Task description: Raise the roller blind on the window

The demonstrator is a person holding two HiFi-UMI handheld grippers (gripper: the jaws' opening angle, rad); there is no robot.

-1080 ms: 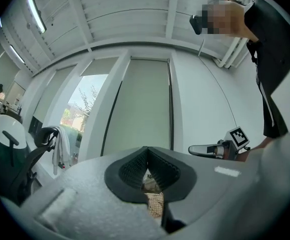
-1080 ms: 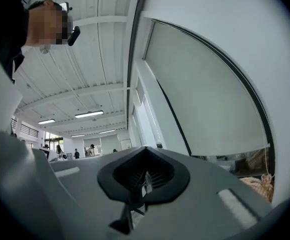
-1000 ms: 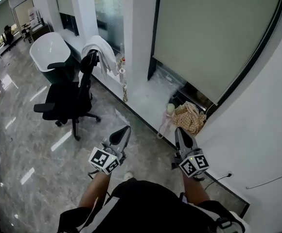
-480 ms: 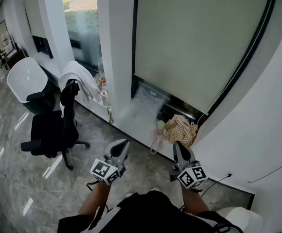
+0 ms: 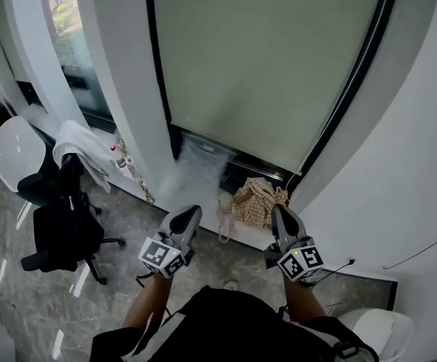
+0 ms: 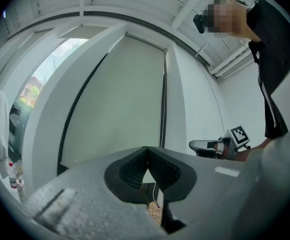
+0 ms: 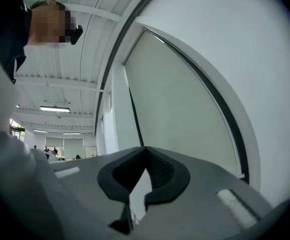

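Left gripper (image 6: 146,149): jaws pressed together, ribbed pads meeting at the tip, nothing between them. Right gripper (image 7: 145,149): same story, jaws closed tight and empty. Both are held out in front of the person, side by side and well apart, each with its marker cube (image 5: 160,255) riding at the back near the wrist.

Just past the tips, on the white window ledge (image 5: 192,183), lies a crumpled checked cloth (image 5: 255,200) in tan and cream. A pale bottle (image 5: 224,202) stands just beside it on the left.

And above the ledge, dead ahead of both grippers, the roller blind (image 5: 264,66). It is a flat, plain sheet of pale grey-green fabric, smooth, no pattern. It fills the window inside a dark frame and is pulled almost all the way down. Its straight bottom edge stops short of the ledge, leaving a dark gap under it. A white pillar (image 5: 120,81) stands to its left, a curved white wall (image 5: 407,164) to its right.

Off to the left there is a black office chair (image 5: 64,228) on a glossy marbled floor (image 5: 22,308), with a white towel (image 5: 79,145) draped over its back. A white tub chair (image 5: 11,149) sits behind it, beside a second, uncovered window (image 5: 68,44).
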